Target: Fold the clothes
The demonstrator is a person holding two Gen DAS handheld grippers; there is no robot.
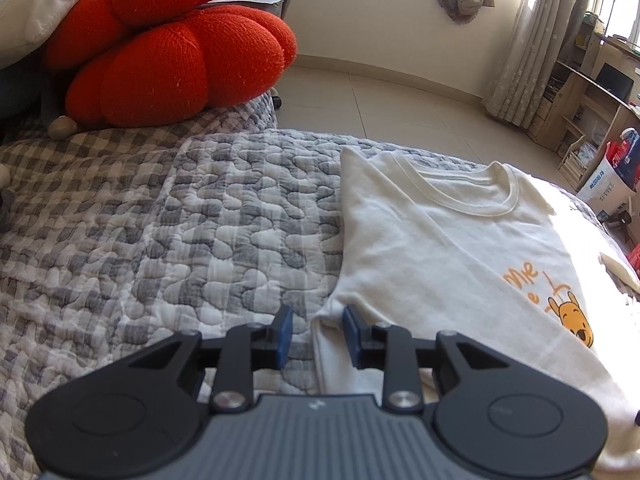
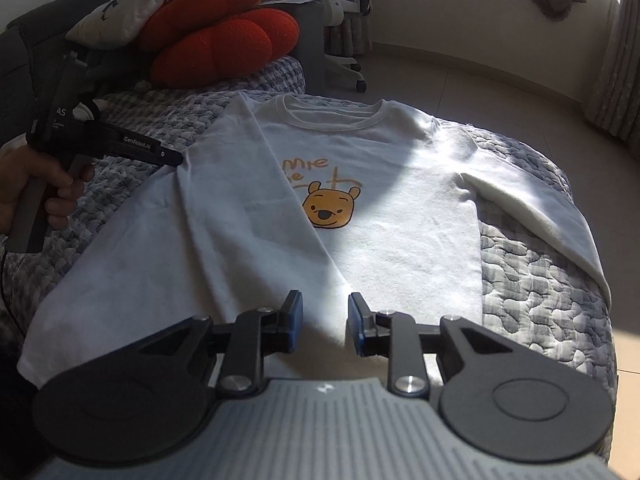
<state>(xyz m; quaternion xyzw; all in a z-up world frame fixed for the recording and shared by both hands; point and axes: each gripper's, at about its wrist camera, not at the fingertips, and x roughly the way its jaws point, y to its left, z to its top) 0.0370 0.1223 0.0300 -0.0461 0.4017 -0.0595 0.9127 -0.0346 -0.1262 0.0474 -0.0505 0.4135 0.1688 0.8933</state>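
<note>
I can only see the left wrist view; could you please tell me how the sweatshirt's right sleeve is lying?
Observer: The right sleeve lies spread out on the quilt, not yet folded in.
Operator: Thank you. And where is the right gripper?
Observer: The right gripper sits over the bottom hem of the sweatshirt, jaws open, nothing pinched.
</note>
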